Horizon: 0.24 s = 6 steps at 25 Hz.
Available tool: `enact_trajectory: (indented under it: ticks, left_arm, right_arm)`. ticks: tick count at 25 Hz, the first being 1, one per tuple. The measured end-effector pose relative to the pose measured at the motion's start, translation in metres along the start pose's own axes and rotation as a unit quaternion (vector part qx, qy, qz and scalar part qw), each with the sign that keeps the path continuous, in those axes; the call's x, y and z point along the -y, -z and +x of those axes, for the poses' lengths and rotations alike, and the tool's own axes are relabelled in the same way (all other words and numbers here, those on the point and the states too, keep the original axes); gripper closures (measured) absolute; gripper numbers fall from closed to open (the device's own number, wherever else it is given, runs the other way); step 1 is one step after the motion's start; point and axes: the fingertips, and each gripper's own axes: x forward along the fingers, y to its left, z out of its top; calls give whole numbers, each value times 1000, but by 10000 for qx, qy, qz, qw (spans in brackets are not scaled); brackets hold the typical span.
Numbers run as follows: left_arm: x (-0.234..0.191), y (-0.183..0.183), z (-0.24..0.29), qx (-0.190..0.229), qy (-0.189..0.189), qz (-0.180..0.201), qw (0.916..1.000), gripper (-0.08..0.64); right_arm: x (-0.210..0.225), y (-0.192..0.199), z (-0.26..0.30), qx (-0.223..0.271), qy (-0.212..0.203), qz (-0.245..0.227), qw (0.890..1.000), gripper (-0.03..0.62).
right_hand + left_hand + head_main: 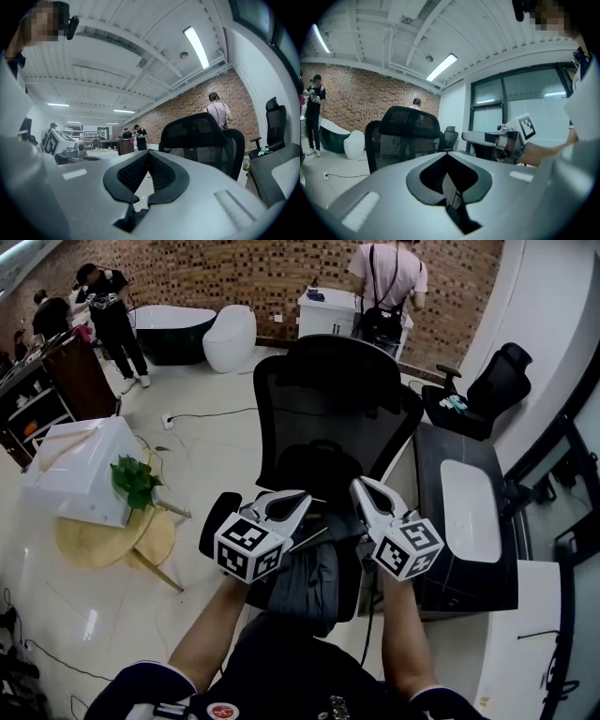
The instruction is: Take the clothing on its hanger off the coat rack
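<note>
Black mesh chair stands just ahead of both tools and closes the way forward. Pale tiled floor lies open on its left, and a dark tabletop bounds the right. Left tool and right tool are closed, tips together. Dark grey clothing sits bunched low between them, near the person; its direction is unclear.

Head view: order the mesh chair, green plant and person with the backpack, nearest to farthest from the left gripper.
1. Mesh chair, straight ahead of the left gripper.
2. Green plant, on its left.
3. Person with the backpack, far back.
</note>
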Motion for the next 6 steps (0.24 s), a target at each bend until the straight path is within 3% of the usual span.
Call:
enact_trajectory:
  ticks: [6]
  left_arm:
    - [1,-1,-3,-35,-53,35,10000,548]
  right_arm:
    - [-3,-2,-3,-11,11,4,10000,591]
